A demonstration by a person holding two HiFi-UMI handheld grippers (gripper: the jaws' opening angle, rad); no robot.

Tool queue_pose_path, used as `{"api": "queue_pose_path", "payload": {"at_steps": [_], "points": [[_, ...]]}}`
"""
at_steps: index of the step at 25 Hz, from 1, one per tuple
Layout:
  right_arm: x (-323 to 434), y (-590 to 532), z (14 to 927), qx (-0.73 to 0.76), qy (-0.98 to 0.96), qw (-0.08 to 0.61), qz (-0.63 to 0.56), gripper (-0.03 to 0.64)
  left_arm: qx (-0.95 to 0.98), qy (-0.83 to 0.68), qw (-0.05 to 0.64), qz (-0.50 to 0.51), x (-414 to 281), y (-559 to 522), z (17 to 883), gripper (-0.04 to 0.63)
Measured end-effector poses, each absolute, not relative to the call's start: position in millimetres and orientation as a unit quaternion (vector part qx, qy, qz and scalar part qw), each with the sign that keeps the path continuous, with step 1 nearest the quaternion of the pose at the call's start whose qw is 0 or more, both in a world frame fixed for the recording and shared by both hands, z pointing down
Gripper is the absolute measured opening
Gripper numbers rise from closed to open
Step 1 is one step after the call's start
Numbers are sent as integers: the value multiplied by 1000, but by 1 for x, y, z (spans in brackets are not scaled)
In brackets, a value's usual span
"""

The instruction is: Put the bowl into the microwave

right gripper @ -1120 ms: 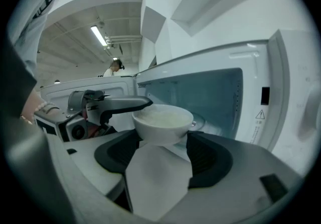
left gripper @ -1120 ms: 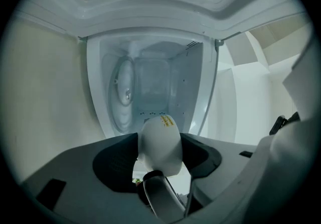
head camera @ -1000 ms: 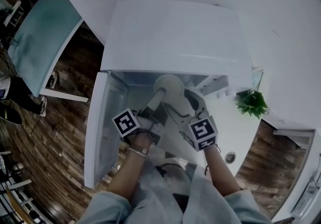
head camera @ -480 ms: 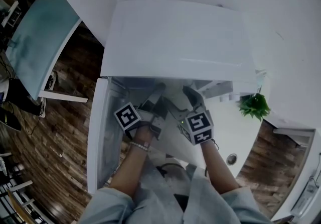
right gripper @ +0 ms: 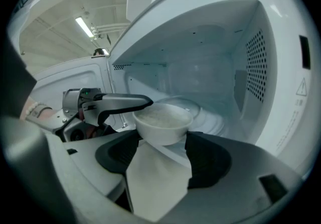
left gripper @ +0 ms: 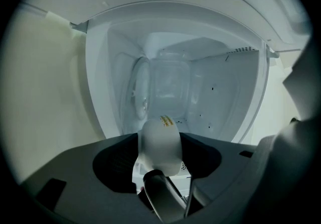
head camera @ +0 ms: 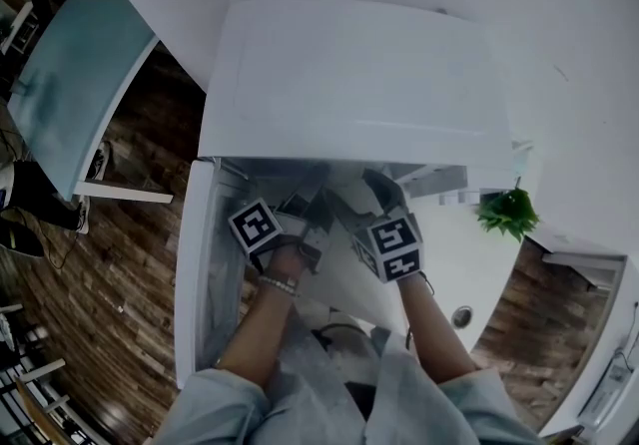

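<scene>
Microwave [right gripper: 261,62]: stood open, door [head camera: 195,273] swung out to the person's left.
Bowl [right gripper: 163,123]: white, with pale contents; was at the cavity mouth, by the front edge of the glass turntable [right gripper: 205,112].
Left gripper [left gripper: 158,160]: pinched the bowl's rim, carrying it.
Right gripper [right gripper: 163,155]: jaws were spread wide, gripping nothing; the bowl sat just beyond their tips.

A white counter [head camera: 474,258] carries the microwave [head camera: 359,74], which takes up most of its width and stands with its door [head camera: 195,273] swung open to the left, out past the counter's edge. Just beside the microwave's right front corner a small green potted plant [head camera: 507,211] stands on the counter. Nearer the person, a small round fitting [head camera: 460,315] sits in the white surface. Below lies a dark wooden plank floor [head camera: 130,228], on which a table with a pale blue-green top [head camera: 60,84] stands well to the left.
</scene>
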State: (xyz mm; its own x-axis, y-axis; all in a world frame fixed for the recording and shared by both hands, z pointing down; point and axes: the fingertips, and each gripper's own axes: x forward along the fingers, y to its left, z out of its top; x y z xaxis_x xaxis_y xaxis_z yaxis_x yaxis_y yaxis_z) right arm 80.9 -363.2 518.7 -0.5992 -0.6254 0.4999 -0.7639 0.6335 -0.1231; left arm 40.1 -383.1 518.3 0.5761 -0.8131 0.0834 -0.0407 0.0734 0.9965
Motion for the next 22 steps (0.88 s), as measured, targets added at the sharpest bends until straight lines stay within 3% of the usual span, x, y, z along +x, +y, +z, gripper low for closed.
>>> {"api": "queue_pose_path", "payload": {"at_steps": [22], "points": [[72,-401,525,405,-866,256,141,302,615,-351,654,-267,42,-352,522,268]]}}
